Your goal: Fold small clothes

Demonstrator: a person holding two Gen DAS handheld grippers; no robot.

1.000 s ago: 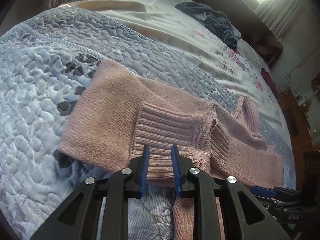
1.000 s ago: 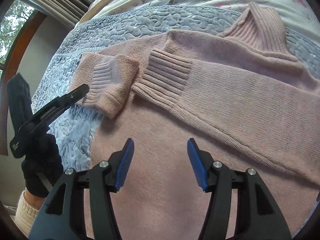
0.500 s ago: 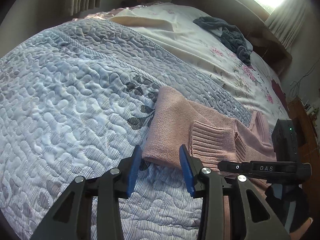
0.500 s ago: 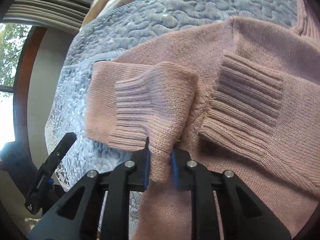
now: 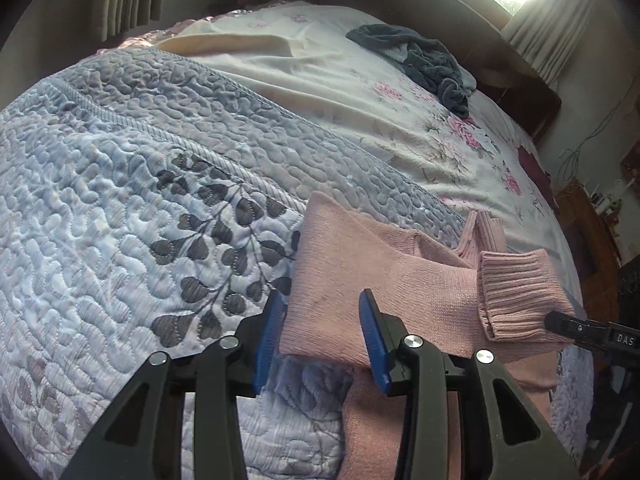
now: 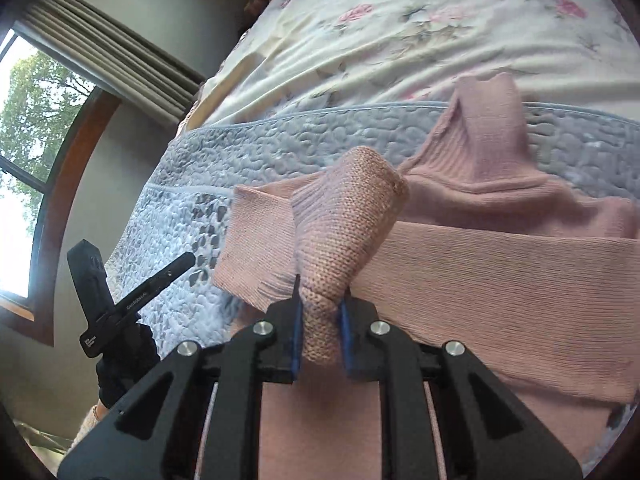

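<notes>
A pale blue quilted bedspread with grey leaf print (image 5: 132, 208) covers the near part of the bed. On it lies the pink knitted sweater (image 5: 344, 280), sleeves folded across its body. The left gripper (image 5: 322, 338) hovers at the sweater's folded left edge, its blue-padded fingers (image 5: 267, 334) spread apart and holding nothing. To the right, the right gripper (image 6: 320, 320) has its fingers closed on the sweater's ribbed cuff (image 6: 340, 216), lifted above the body.
</notes>
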